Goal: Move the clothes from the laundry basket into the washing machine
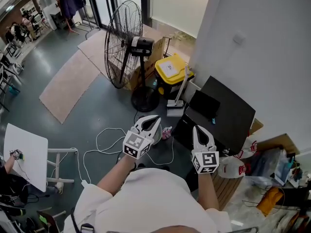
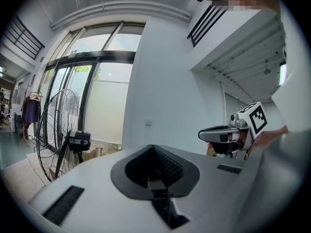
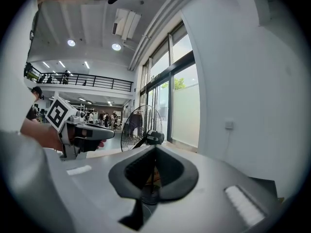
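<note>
White jaws of the left gripper [image 1: 151,120] and the right gripper [image 1: 199,130] are pressed together and empty, above the grey floor [image 1: 97,106]. No view shows the basket, clothes or washer. Clothes are probably soft and light, so pinching a bunched fold seems best.

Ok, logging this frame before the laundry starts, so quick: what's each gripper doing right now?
Left gripper: fingers closed, holding nothing.
Right gripper: fingers closed, holding nothing.
</note>
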Tool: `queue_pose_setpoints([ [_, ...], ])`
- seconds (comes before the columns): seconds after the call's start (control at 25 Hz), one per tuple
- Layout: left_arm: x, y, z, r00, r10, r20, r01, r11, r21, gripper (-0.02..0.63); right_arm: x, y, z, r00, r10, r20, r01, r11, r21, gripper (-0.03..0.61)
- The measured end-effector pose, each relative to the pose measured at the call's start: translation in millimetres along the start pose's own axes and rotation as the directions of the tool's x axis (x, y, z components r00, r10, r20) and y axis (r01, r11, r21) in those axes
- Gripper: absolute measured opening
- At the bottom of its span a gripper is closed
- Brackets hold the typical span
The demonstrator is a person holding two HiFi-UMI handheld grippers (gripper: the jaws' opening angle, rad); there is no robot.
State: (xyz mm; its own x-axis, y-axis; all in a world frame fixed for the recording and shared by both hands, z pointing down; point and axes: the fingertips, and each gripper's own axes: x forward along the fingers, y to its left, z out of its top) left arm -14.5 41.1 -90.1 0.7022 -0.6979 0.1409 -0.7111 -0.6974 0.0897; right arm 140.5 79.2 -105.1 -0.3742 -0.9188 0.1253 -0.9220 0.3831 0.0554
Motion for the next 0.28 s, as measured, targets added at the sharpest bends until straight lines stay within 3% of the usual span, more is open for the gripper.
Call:
queue_pose_setpoints([
  [0.28, -0.3, 1.7, -0.9, 1.000, 0.005, -0.006, -0.005, 1.000, -0.007, 0.005, 1.5, 0.6, 0.8, 1.000, 0.007, -0.004, -0.007, 1.000, -0.008, 0.011],
])
